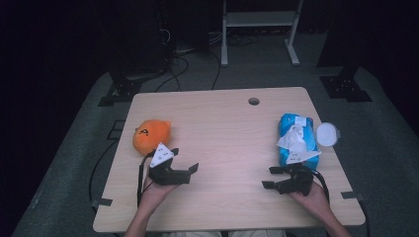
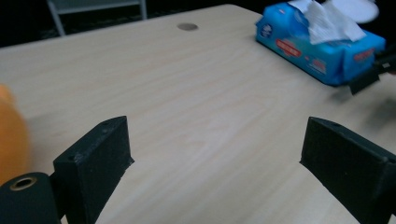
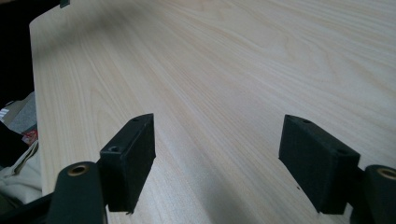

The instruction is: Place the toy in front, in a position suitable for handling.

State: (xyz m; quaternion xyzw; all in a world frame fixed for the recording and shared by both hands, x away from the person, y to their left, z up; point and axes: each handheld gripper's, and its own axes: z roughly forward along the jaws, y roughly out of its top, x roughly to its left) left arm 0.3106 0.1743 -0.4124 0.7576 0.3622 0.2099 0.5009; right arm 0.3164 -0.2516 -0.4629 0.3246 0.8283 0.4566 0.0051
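High view: pale wood-grain counter (image 1: 227, 148) on grey floor, dark room behind. Orange plush toy (image 1: 151, 135) at left edge, just beyond left gripper (image 1: 184, 170), fingers released, empty. Right gripper (image 1: 273, 177), fingers likewise released, sits just before blue wipes pack (image 1: 296, 138); label text unreadable. White lid (image 1: 327, 134) beside pack.
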